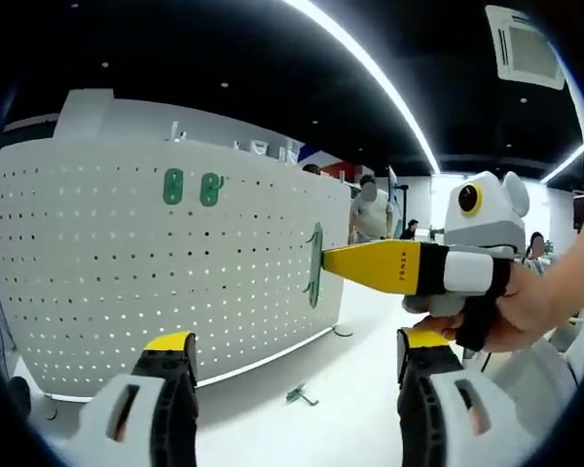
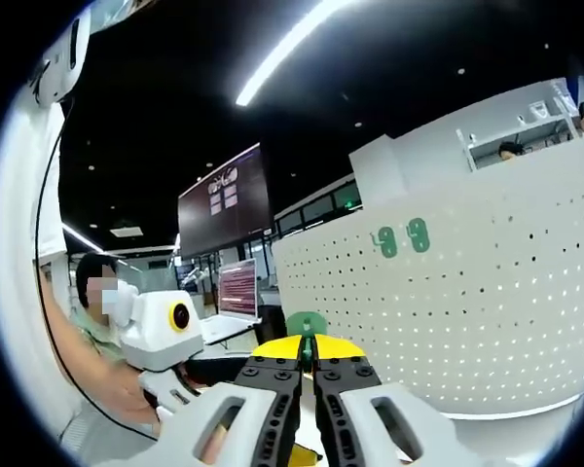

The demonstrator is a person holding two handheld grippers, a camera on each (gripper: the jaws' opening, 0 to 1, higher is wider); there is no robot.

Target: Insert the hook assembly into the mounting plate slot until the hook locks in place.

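Observation:
A white perforated mounting plate (image 1: 156,263) stands upright on a white table. Two green hooks (image 1: 192,187) sit side by side near its top. In the left gripper view my right gripper (image 1: 323,265) reaches in from the right, its yellow jaws shut on a green hook assembly (image 1: 314,263) held at the plate's right end. My left gripper (image 1: 297,342) stands open below, apart from the plate, with nothing between its fingers. In the right gripper view the right gripper (image 2: 307,358) is shut on the green hook assembly (image 2: 306,324); the plate (image 2: 487,302) and its two hooks (image 2: 403,238) lie to the right.
A small green part (image 1: 300,394) lies on the white table (image 1: 273,418) in front of the plate. A person's hand (image 1: 526,302) holds the right gripper. Dark screens (image 2: 224,199) and a seated person (image 2: 92,331) are behind on the left.

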